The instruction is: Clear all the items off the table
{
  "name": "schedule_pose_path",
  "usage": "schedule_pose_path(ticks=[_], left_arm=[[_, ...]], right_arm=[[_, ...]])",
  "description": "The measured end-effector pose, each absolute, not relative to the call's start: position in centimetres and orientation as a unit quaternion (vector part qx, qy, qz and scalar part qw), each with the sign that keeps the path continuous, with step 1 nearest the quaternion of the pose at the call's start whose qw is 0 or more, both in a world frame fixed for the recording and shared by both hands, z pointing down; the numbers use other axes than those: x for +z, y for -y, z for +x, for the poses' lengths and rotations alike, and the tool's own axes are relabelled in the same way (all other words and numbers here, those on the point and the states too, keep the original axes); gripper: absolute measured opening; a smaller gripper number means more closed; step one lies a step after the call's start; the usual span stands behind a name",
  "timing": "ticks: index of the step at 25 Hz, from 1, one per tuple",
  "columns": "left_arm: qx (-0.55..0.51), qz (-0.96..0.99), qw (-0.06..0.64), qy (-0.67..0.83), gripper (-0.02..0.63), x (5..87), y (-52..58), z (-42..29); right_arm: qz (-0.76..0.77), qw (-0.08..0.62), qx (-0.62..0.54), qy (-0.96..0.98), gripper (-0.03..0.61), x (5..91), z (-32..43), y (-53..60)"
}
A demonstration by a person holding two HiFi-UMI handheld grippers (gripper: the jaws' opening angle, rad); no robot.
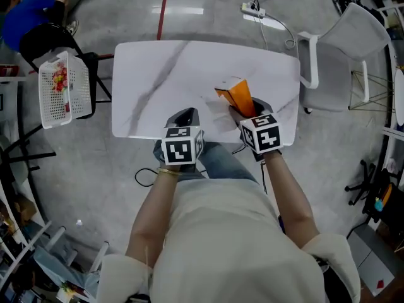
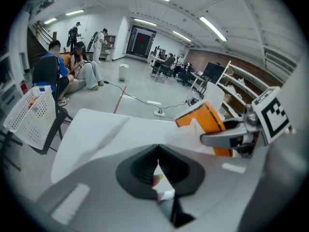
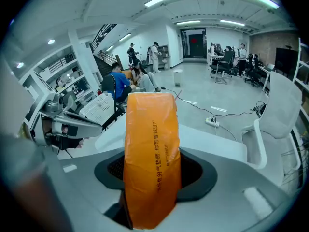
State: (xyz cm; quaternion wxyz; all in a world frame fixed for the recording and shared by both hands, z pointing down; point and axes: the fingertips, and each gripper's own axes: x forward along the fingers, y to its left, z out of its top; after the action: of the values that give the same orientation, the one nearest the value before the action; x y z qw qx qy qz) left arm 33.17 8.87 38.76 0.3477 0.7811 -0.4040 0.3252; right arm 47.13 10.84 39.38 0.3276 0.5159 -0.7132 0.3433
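An orange plastic bag (image 3: 150,129) with a line of dark print down its side was gripped upright in the right gripper (image 3: 152,175), whose jaws were set partly apart and pressed against the bag from both sides. In the head view the bag was seen above the near right part of the white marble-patterned table (image 1: 151,74); whether its lower end touched the top could not be told. Just to its left, over the table's near edge, the left gripper (image 2: 158,151) was held with its jaw tips closed together, and a small pale scrap (image 2: 158,179) with a touch of pink and green was pinched between the jaws further back; what the scrap was could not be made out. The two grippers were seen side by side, near each other but apart. A white mesh basket (image 1: 63,87) with something red inside was set on a dark chair beside the table's left end. A white chair (image 1: 344,49) was placed at the table's right end. On the grey floor beyond the table a power strip (image 1: 252,9) with its cable and a red line (image 1: 164,8) were seen.
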Motion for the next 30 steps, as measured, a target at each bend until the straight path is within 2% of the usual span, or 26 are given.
schedule_pose_path(ticks=[8, 30], left_arm=[[0.303, 0.774, 0.344, 0.437, 0.008, 36.8, -10.0, 26.9], [0.247, 0.723, 0.365, 0.532, 0.008, 33.5, -8.3, 3.1]], right_arm=[[0.499, 0.338, 0.321, 0.731, 0.245, 37.2, 41.6, -11.4], [0.422, 0.361, 0.264, 0.789, 0.245, 33.4, 18.8, -6.7]])
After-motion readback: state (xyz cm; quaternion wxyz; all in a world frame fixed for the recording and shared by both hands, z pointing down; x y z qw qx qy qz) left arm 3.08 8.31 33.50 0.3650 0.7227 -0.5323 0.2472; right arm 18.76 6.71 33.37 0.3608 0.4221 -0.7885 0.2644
